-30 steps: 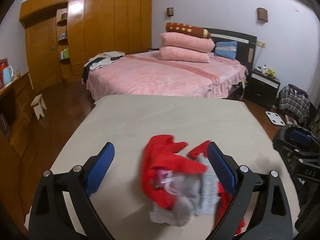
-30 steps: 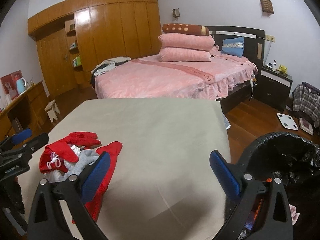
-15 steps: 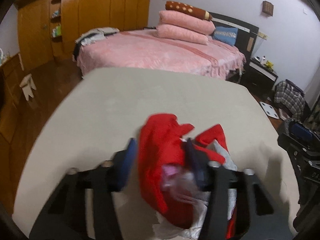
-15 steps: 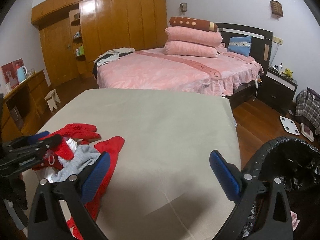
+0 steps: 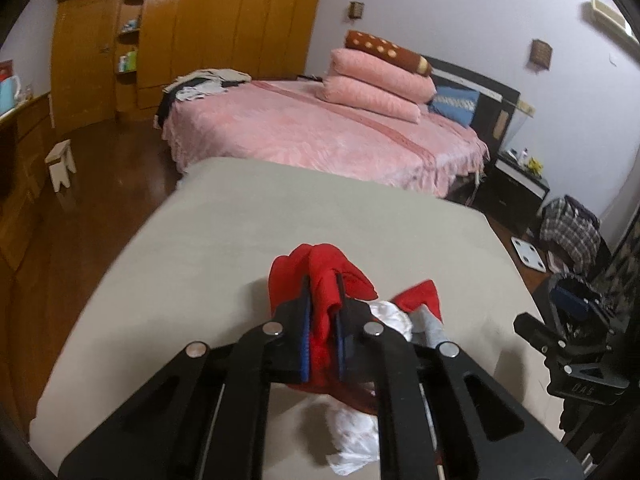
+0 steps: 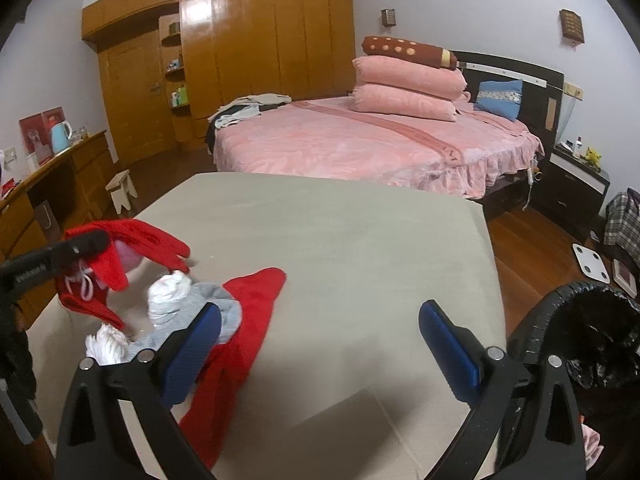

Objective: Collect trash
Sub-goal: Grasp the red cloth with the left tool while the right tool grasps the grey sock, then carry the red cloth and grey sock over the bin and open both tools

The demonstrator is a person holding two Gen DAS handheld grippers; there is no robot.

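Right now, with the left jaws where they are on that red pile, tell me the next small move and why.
Probably lift the left gripper a little, then carry it toward the black-lined trash bin. Its jaws are shut on a fold of the red cloth, while the white wads and grey cloth lie loose on the beige table. The right gripper is open and empty.

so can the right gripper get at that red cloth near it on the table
Probably yes. The right gripper is open with nothing between its fingers, and the red cloth lies flat on the table right beside its left finger, with nothing covering it.
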